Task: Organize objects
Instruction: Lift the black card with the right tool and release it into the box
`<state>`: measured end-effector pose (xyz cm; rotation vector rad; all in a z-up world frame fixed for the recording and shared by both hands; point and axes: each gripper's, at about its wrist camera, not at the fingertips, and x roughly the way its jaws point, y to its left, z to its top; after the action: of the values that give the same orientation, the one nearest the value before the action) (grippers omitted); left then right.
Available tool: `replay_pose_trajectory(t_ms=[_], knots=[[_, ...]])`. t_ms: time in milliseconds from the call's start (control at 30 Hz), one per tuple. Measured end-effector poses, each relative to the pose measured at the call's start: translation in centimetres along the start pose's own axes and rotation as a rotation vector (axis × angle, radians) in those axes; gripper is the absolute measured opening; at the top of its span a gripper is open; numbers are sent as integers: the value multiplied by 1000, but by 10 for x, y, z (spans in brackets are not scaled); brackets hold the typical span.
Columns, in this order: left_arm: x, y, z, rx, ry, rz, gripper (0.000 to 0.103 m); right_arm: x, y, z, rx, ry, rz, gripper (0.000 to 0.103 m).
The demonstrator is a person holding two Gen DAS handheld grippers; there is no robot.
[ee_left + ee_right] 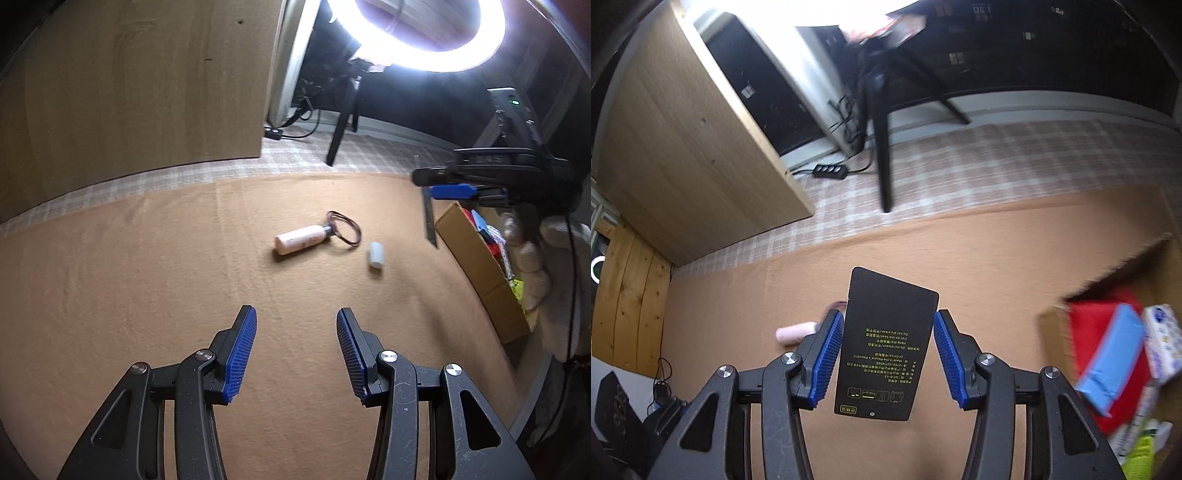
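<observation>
A pink bottle (301,238) lies on the tan mat (184,277) with a dark hair band (345,229) at its cap end and a small white cap (376,254) to its right. My left gripper (295,354) is open and empty, well short of them. My right gripper (888,360) is open; a black card with yellow print (886,347) sits between its fingers, falling or loose above the mat. The bottle also shows in the right wrist view (796,332). The right gripper appears in the left wrist view (454,192) with the card edge-on (428,218) beside the cardboard box.
An open cardboard box (480,266) at the mat's right holds several colourful packets, also seen in the right wrist view (1108,354). A wooden cabinet (129,85), a ring light (432,37) on a tripod (882,155) and a power strip (829,170) stand beyond the mat on checked flooring.
</observation>
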<state>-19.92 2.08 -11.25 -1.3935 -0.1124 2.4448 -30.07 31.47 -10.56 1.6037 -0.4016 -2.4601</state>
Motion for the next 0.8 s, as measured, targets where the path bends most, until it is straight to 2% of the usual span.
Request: replay_pose_trajectory(t_ms=[400,567,800], knots=[[15,-47,6,50,13,-41,49,-79,-106,-39,77,-41,-130,47],[21,-64,5,67,23,-49,49,-96,-144,-55,134,-46,-163,47],[26,-76,3,77,34,-51,49,-97,-164,-65,158,-37,-188,47]])
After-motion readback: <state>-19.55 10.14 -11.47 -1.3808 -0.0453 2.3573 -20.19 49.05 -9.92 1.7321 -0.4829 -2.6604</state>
